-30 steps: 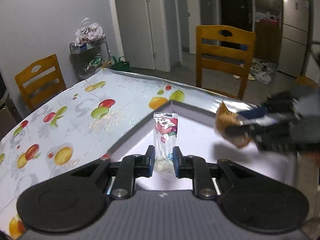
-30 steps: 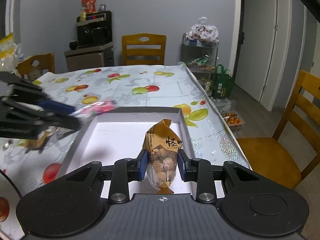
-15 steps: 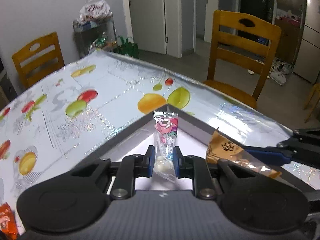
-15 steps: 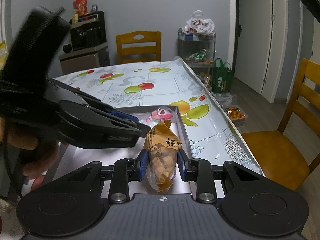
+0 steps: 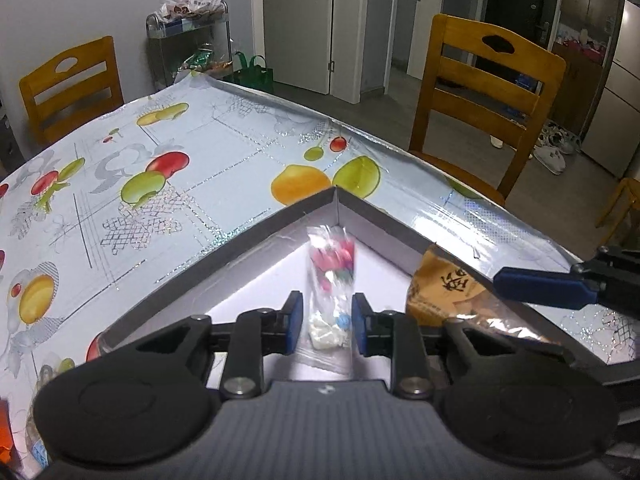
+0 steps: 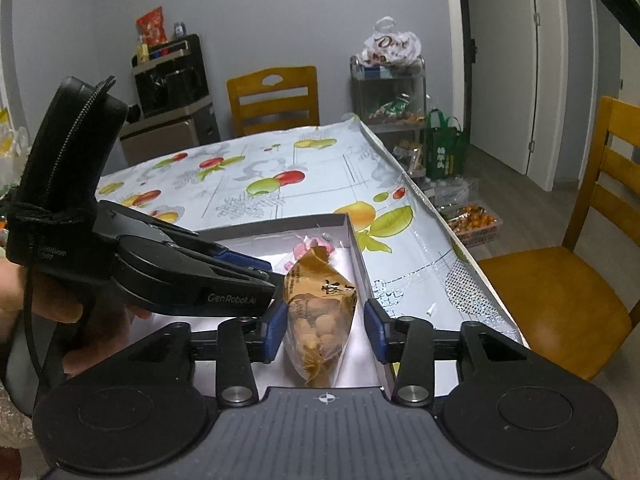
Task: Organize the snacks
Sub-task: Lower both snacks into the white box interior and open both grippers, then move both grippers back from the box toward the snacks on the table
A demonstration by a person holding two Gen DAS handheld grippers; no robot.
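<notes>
A grey-rimmed box (image 5: 256, 236) with a white floor lies on the fruit-print table. My left gripper (image 5: 327, 322) hangs over its far corner, its jaws opening. A clear candy packet with pink print (image 5: 330, 276) stands blurred between the pads, with a gap on each side. In the right wrist view my right gripper (image 6: 325, 330) is also opening. An orange nut packet (image 6: 320, 312) leans between its pads, free on the right side. The pink packet (image 6: 308, 246) shows behind it in the box corner. The left gripper (image 6: 276, 280) reaches in from the left, close to the orange packet (image 5: 444, 288).
Wooden chairs (image 5: 488, 76) (image 6: 600, 280) stand along the table's edges, and a metal cart with a white shopping bag (image 6: 392, 48) stands behind. A person's hand (image 6: 12, 292) holds the left gripper. An orange wrapper (image 5: 6, 432) lies at the table's near left.
Both pairs of jaws have parted and let go of their packets. The left gripper has moved forward and down into the box's far corner, close beside the right gripper.
</notes>
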